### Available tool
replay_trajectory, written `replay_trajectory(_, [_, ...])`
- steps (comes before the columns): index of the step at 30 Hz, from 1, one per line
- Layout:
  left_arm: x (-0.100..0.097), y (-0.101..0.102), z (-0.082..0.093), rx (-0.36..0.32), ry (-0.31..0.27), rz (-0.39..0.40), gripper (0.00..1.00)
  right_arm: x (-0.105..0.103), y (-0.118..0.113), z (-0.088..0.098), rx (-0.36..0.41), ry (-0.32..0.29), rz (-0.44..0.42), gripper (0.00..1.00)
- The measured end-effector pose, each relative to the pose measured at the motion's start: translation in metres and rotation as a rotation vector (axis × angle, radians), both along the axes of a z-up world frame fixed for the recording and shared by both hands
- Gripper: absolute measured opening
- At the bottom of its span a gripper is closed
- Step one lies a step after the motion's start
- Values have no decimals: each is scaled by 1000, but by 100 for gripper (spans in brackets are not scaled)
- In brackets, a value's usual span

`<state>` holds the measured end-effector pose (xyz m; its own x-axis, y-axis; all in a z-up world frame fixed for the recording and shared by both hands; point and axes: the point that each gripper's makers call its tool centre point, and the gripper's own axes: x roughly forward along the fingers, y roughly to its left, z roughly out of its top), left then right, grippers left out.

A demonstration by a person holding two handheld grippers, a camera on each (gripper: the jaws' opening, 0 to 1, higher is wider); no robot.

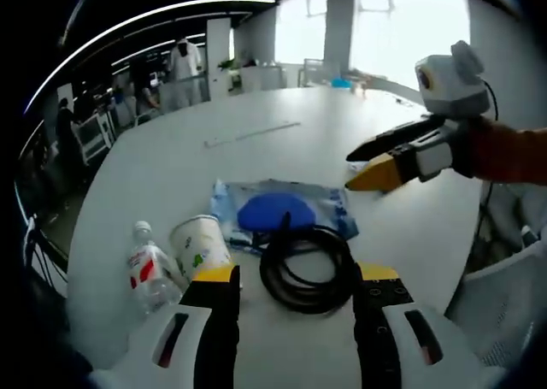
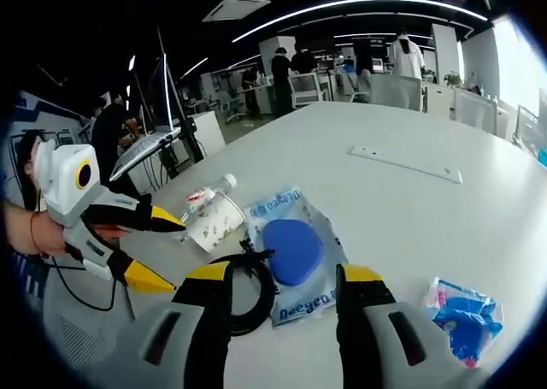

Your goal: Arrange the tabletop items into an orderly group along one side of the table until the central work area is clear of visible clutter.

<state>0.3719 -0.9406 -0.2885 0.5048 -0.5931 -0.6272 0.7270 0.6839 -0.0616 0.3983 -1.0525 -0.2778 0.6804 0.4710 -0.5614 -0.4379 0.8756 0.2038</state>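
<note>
- The left hand-held gripper (image 1: 295, 288) hangs over the white table (image 1: 282, 158), jaws spread, nothing between them.
- The right hand-held gripper (image 2: 282, 288) is likewise spread and empty.
- Near one table edge lie a coiled black cable (image 1: 309, 265), a clear packet with a blue disc (image 1: 278, 211), a paper cup on its side (image 1: 200, 245) and a small plastic bottle (image 1: 149, 269).
- A crumpled blue wrapper (image 2: 466, 314) lies well apart from them.

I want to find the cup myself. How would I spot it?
Look on the white table at the small cluster of things. The paper cup lies tipped between a water bottle and a coiled black cable; it alone is white with small green prints.
</note>
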Motion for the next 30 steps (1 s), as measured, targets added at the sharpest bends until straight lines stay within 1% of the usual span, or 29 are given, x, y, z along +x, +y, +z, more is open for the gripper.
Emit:
replay_trajectory(6, [-4,2,-7,6,17,18,49,-1,6,-3,0,8,22,46])
replay_trajectory(16, [-5,4,-13,5,30,47,49,0,17,-12,0,27,59,45])
replay_trajectory(18, [-5,5,-13,-4,35,59,49,0,18,-14,1,31,65,45])
replay_trajectory(30, [-8,6,-26,10,69,89,48,1,24,-24,0,50,87,43])
